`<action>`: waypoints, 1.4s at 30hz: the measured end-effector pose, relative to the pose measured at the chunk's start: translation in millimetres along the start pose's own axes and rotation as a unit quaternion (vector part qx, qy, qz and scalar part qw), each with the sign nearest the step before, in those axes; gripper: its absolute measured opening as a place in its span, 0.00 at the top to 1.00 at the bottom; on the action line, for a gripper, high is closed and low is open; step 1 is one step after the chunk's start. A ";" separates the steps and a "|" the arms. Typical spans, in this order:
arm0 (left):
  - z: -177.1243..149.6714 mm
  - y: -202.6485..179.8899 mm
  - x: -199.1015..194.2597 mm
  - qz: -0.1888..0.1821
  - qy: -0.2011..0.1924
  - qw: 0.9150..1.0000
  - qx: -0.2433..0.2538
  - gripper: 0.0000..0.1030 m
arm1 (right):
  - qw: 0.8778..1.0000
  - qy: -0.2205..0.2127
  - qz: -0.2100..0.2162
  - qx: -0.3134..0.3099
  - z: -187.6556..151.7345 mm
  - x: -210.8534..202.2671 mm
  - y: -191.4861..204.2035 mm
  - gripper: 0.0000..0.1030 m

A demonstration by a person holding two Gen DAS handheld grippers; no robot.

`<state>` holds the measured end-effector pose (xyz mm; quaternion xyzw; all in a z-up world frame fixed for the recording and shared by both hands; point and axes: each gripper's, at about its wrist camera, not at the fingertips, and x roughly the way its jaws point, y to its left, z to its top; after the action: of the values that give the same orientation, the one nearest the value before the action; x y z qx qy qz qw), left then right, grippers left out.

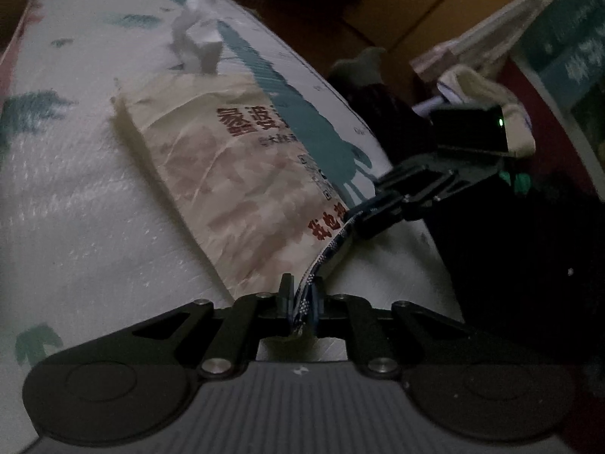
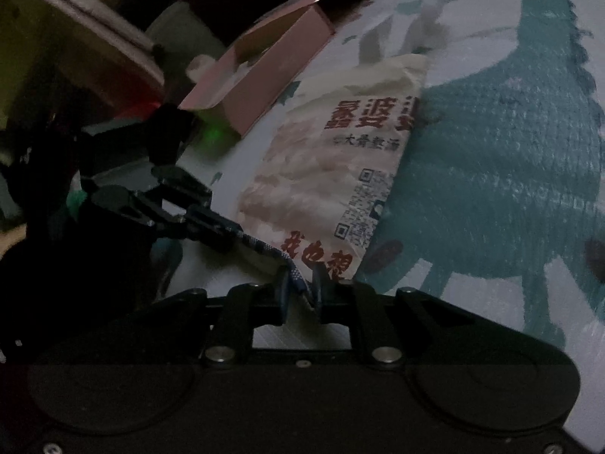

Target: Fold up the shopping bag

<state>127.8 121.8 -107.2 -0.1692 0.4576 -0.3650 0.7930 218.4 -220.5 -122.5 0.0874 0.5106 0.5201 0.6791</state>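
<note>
**Both grippers pinch the bottom hem of a folded shopping bag**

The shopping bag, cream plastic with pale pink blotches, red characters and a block of QR codes, lies flat and narrow on a white mat printed with teal dinosaurs. Its white handles stick up crumpled at the far end of the bag.

Along the near end of the bag runs a blue-and-white patterned edge, lifted slightly off the mat. The left gripper has its jaws closed on one end of this edge, the strip passing between the black pads. In the same view, the right gripper clamps the other end of the edge, at the bag's near corner beside the QR codes, with a green light glowing on its body.

From the right wrist view, the right gripper is closed on the patterned edge, just below the red characters at the near end of the bag. The left gripper bites the same strip to the side of the bag, the strip stretched between the two tools.

A pink cardboard box, open at the top, stands beside the bag's long side, near its handle end. The lighting is dim, so finer detail of the surroundings is hard to read.
</note>
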 end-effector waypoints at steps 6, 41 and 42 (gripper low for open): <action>-3.1 6.4 -13.4 0.024 -0.023 0.999 -0.036 0.88 | 0.999 -0.014 -0.002 0.045 -1.9 -3.5 -8.0 0.95; -9.7 -86.6 -8.6 0.278 -0.052 0.947 0.152 0.88 | 0.974 -0.045 -0.200 -0.091 -5.9 12.0 52.4 0.92; -9.1 -93.7 -7.4 0.286 -0.059 0.941 0.172 0.88 | 0.974 -0.044 -0.201 -0.090 -5.8 12.0 52.7 0.92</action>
<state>78.0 64.5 -51.1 0.0863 0.3691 -0.1853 0.9066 180.6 -190.0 -98.2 -0.0560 0.4383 0.4122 0.7968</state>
